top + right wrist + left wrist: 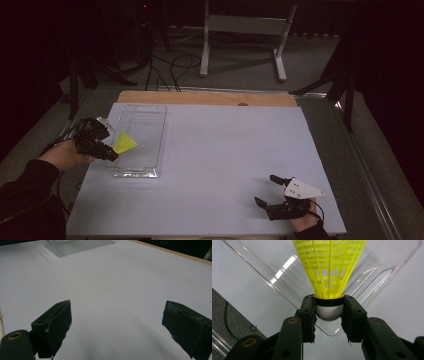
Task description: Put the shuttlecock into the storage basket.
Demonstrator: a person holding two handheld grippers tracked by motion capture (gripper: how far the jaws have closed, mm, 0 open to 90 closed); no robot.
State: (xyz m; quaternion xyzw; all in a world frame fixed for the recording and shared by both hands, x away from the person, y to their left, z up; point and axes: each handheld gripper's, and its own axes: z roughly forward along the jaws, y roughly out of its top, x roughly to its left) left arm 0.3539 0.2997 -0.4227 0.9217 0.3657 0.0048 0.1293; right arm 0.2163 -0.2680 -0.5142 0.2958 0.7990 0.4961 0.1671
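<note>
Yellow plastic mesh forms the skirt of a shuttlecock (329, 267), which is pinched at its silver-grey rounded head by the left gripper (329, 315); in the left gripper view the two black jaws are seen pressed against either side of the head, just under the black band, with the skirt fanning out toward the top of the frame. Behind the shuttlecock in that view a clear plastic tray (274, 272) is seen lying on the pale sheet, one rounded corner of it passing just below the head. In the high view the left gripper (111, 152) is found at the left of the frame, held in a hand with a dark sleeve, and the shuttlecock (125, 143) is carried over the left edge of the clear tray (150, 172), its skirt pointed toward the right of the frame; whether it touches the tray cannot be told. The tray is set on the upper left part of a pale blue-white table cover (225, 150). At the lower right of the high view the right gripper (267, 192) is rested low over the cover, well apart from the tray, with its jaws spread wide and nothing between them; the same wide gap over bare cover is shown in the right gripper view (116, 322), with a corner of the tray (75, 246) at the upper left of that frame
</note>
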